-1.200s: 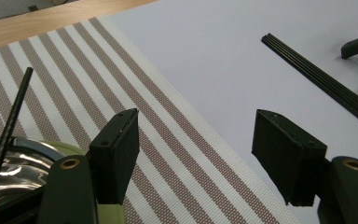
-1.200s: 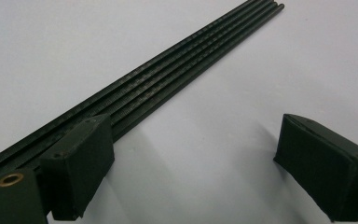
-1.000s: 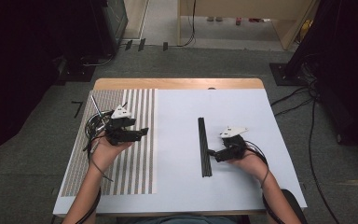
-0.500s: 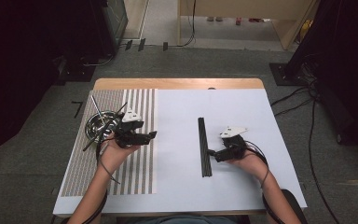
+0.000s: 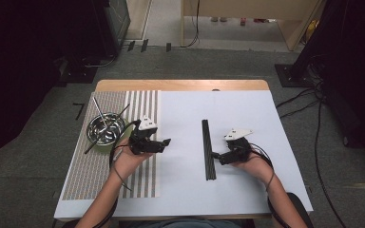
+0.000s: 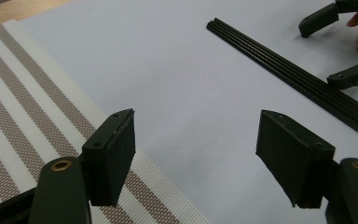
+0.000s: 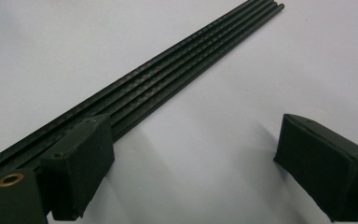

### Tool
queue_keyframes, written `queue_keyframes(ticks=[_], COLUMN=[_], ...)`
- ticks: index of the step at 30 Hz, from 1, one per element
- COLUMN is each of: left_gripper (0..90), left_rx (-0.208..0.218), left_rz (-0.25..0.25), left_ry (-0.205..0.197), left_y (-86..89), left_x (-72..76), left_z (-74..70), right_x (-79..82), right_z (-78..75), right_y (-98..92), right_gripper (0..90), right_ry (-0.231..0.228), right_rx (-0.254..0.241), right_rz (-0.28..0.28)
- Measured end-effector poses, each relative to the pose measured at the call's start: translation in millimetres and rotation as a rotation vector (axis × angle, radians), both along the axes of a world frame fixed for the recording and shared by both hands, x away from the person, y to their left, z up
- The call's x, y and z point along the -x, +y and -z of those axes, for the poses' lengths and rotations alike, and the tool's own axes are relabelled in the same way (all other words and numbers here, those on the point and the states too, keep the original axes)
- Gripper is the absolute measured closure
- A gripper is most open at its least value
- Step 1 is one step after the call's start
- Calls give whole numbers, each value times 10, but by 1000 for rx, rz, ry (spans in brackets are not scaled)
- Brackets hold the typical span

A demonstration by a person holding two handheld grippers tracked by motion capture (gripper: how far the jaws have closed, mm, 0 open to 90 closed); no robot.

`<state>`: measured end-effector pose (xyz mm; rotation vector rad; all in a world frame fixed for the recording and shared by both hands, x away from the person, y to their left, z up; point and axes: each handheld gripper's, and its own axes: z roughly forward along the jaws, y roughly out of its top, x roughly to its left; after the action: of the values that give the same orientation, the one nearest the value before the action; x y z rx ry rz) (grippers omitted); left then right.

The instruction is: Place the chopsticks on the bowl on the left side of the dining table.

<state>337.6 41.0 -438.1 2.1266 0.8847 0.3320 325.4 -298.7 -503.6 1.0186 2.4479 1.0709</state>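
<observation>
The right gripper [image 7: 191, 168] stands spread and empty, one jaw just beside the near end of the rods [image 7: 158, 79] — a tight black bundle lying flat on the tabletop [image 5: 180, 190], at its 9 o'clock. The left gripper [image 6: 196, 158] is spread too, its jaws having just been opening with nothing between them, the rods well off at its 2 o'clock. A shallow pinch risks catching a single rod — the rest may roll apart or scatter.

High view looks down; both tool views close — sharing black rods [image 6: 289, 70].
</observation>
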Motion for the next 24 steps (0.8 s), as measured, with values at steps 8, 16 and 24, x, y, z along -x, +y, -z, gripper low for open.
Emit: queue_keyframes(ticks=[8,16,24], left_gripper=[286,286,286], left_rx=[10,17,30], left_rz=[21,40,53], left_ry=[-4,9,20], left_y=[-110,-211,-321], left_x=[22,11,-2], left_z=[51,98,167], right_x=[0,-2,-1], right_z=[0,0,0], right_y=[0,-1,0], right_gripper=[109,109,109], right_ry=[0,-2,0], right_rx=[0,0,-1], right_rz=[0,-1,0])
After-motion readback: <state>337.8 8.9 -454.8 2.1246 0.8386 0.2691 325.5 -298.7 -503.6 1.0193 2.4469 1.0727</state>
